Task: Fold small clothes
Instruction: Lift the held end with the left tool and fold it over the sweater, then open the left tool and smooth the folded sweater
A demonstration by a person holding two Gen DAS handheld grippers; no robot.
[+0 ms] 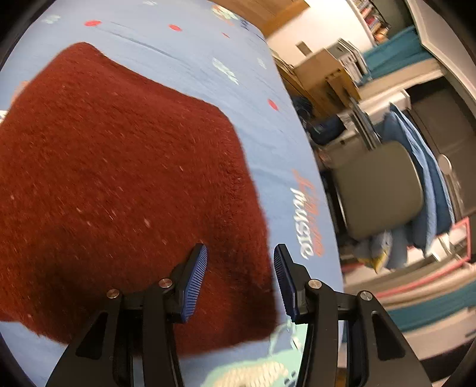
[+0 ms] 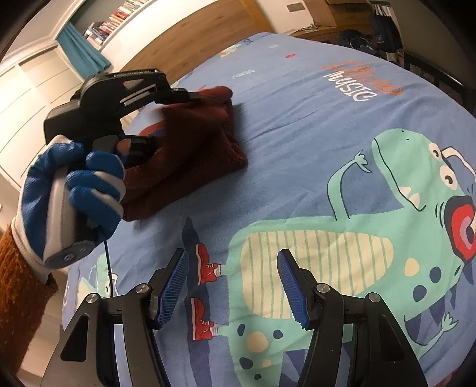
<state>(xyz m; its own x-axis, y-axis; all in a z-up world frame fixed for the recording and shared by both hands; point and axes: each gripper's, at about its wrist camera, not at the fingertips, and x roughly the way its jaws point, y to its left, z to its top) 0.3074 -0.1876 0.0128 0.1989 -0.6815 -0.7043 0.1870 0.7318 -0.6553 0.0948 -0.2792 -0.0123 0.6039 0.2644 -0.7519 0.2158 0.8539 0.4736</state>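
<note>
A dark red knitted garment (image 1: 119,178) lies folded flat on the blue dinosaur-print bedspread (image 1: 208,59). My left gripper (image 1: 240,250) is open and empty, its blue pads (image 1: 195,277) just above the garment's near corner. In the right wrist view the garment (image 2: 193,148) lies at the upper left, with the left gripper body (image 2: 125,92) and a blue-gloved hand (image 2: 74,190) over it. My right gripper (image 2: 233,256) is open and empty above the bedspread (image 2: 297,119), well apart from the garment.
The bed's edge runs down the right of the left wrist view, with a grey chair (image 1: 383,187), blue cushions (image 1: 425,184) and cardboard boxes (image 1: 324,71) beyond it. A wooden headboard (image 2: 184,38) and bookshelves (image 2: 116,18) stand behind the bed.
</note>
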